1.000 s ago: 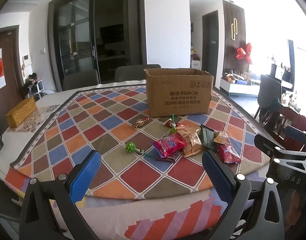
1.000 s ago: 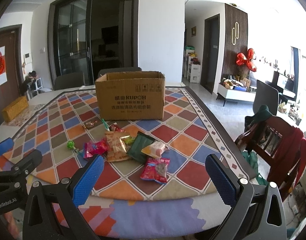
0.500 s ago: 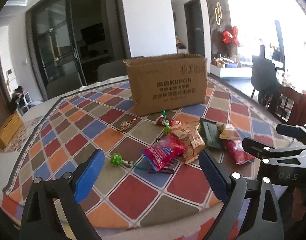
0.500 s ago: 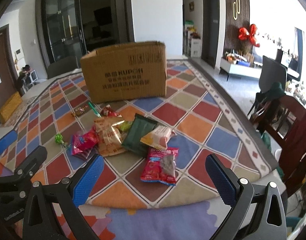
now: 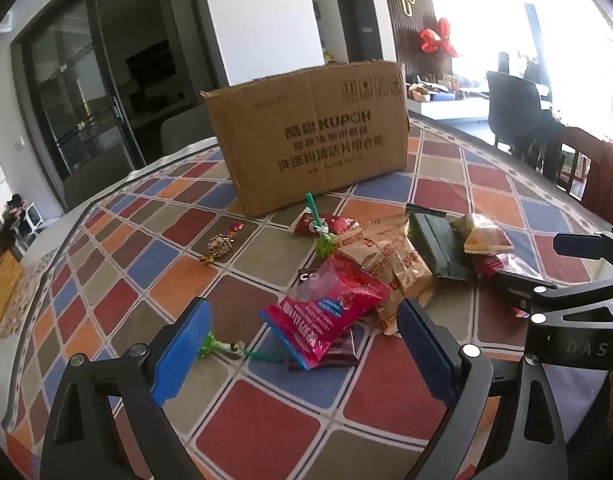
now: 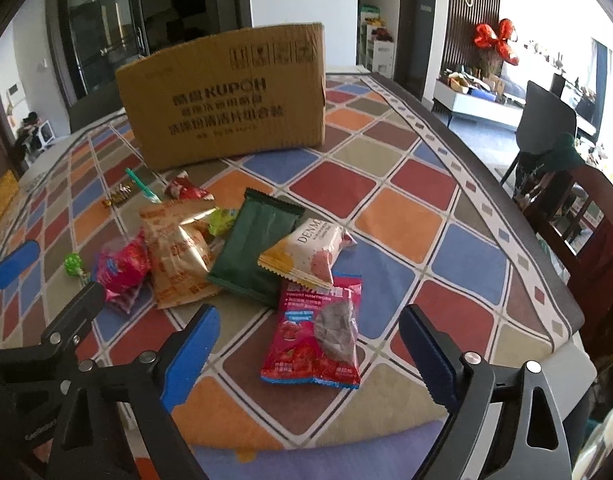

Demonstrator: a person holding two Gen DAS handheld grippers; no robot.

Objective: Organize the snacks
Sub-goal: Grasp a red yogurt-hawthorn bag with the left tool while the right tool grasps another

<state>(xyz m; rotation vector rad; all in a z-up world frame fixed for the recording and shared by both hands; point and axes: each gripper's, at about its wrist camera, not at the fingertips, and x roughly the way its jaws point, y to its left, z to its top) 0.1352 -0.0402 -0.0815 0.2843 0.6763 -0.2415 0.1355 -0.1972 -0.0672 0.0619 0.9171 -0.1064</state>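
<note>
A: Snacks location?

B: Loose pile on the checked tablecloth (image 6: 406, 184), in front of the cardboard box (image 6: 226, 92). Yoghurt hawthorn packet (image 6: 316, 340) lies nearest, flat, partly under the white-and-pink packet (image 6: 306, 252), which rests on the dark green packet (image 6: 254, 248).

A: Right gripper (image 6: 310, 352) condition?

B: Jaws wide, having just been closing slightly. Hawthorn packet sits in line between the blue pads; no contact.

A: Left gripper (image 5: 302, 354)?

B: Jaws wide, nothing gripped. Magenta packet (image 5: 326, 316) lies between the pads, untouched. Green lollipop (image 5: 210, 344) is just beside the left pad. Gold packets (image 5: 390, 260) lie behind the magenta one.
</note>
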